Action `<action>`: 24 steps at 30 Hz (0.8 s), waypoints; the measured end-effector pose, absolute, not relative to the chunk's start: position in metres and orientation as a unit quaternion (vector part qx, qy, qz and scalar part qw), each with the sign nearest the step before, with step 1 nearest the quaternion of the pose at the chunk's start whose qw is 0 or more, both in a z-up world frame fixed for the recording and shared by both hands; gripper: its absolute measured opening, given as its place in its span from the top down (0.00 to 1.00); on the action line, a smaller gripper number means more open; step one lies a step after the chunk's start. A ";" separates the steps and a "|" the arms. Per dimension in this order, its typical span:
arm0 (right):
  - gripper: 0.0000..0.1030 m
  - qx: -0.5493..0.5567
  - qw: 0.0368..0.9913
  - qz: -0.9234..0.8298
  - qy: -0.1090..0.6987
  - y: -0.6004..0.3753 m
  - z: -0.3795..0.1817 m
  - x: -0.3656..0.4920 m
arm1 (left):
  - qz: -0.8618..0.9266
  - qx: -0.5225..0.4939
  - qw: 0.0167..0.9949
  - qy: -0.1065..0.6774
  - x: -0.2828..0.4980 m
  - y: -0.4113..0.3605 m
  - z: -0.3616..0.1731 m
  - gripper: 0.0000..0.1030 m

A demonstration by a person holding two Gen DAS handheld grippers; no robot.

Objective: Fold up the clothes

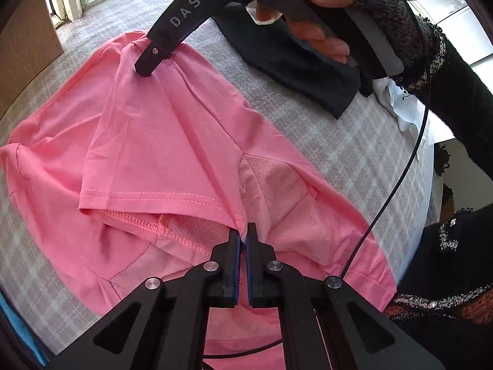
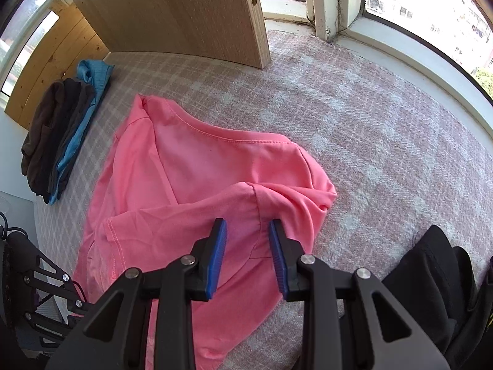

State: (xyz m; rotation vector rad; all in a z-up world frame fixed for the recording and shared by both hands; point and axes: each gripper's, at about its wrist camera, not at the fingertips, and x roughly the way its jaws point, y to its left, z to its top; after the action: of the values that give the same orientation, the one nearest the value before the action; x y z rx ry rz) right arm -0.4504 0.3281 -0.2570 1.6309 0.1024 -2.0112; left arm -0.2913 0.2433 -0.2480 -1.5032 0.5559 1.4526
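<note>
A pink T-shirt (image 1: 154,141) lies rumpled on a plaid cover (image 1: 339,141), with its mesh lining showing near me. My left gripper (image 1: 245,234) is shut on the corner of a sleeve hem, which is lifted slightly. In the right wrist view the same pink T-shirt (image 2: 197,166) spreads out in front. My right gripper (image 2: 248,231) is open, its blue pads (image 2: 217,256) wide apart over a bunched shoulder seam. From the left wrist view, one of the right gripper's fingers (image 1: 151,58) rests against the shirt's far edge, held by a hand (image 1: 314,30).
A black garment (image 1: 295,71) lies at the right, also seen as the black garment (image 2: 431,277). A stack of folded clothes (image 2: 61,132) sits far left beside a wooden board (image 2: 185,15). The window sill (image 2: 385,49) bounds the back. White cloth (image 1: 403,104) lies by the sleeve.
</note>
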 end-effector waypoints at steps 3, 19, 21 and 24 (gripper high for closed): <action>0.72 0.587 0.261 -0.766 0.011 0.341 -0.243 -0.455 | 0.617 -0.608 0.452 0.214 -0.294 0.225 -0.237 0.99; 0.68 0.608 0.211 -0.763 -0.059 0.407 -0.264 -0.502 | 0.684 -0.566 0.392 0.244 -0.302 0.194 -0.214 0.69; 0.68 0.606 0.217 -0.764 -0.039 0.396 -0.262 -0.507 | 0.692 -0.552 0.386 0.260 -0.315 0.210 -0.219 0.69; 0.68 0.612 0.228 -0.757 -0.020 0.382 -0.263 -0.515 | 0.695 -0.543 0.384 0.272 -0.338 0.235 -0.230 0.65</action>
State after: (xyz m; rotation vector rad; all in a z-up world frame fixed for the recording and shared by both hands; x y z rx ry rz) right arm -0.5149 0.3825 -0.2627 1.6843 -0.0559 -2.0850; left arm -0.3379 0.2351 -0.2303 -1.3853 0.6925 1.7728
